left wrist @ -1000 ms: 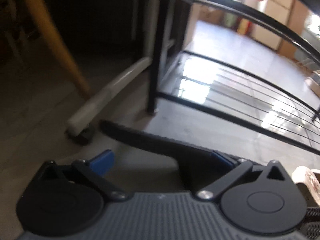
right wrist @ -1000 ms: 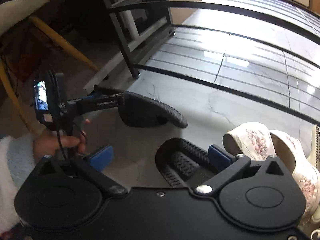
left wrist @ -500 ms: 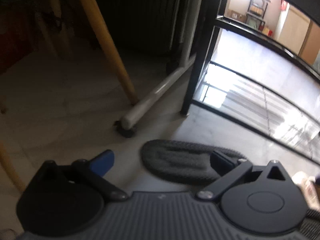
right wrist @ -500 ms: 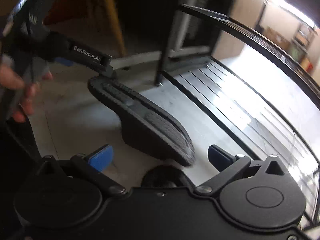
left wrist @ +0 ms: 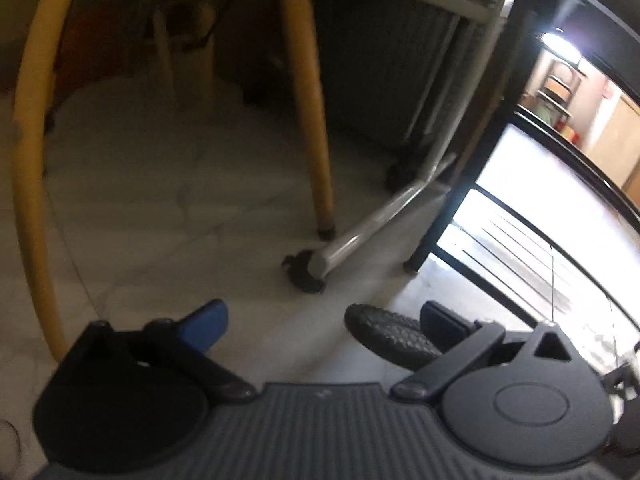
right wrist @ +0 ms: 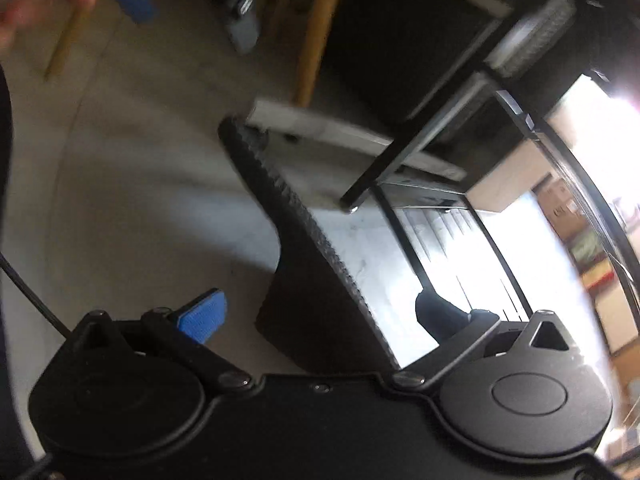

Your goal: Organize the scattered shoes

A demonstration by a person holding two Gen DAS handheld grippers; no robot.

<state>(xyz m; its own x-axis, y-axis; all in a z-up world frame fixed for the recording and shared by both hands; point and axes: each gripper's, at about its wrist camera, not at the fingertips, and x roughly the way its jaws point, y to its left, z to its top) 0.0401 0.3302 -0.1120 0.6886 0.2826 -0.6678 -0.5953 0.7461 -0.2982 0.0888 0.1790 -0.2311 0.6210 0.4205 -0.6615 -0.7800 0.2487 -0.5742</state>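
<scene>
Plainly, scene: a pale tiled floor by a black metal shoe rack, with much of both views blurred.
Left gripper: its blue-padded fingers stood wide apart with nothing between them; jaws open, low over the floor.
Right gripper: its blue fingers were also spread wide; a black slipper sat in the gap between them, but neither pad could be seen pressing on it, so whether it was gripped I could not tell.
Black slipper, right view: it was tilted, ridged sole edge running diagonally from upper left down toward the right finger, toe end near the foot of the rack's black post.
Black slipper, left view: a ridged black toe showed on the floor just beside the right finger, partly hidden behind it; whether it was the same slipper I could not tell.
Surroundings: a yellow chair leg stood on the floor near a grey tube ending at a small black caster.
Person: a blurred hand showed at the top left of the right view.
Rack shelf: thin bars glared under bright light.
</scene>
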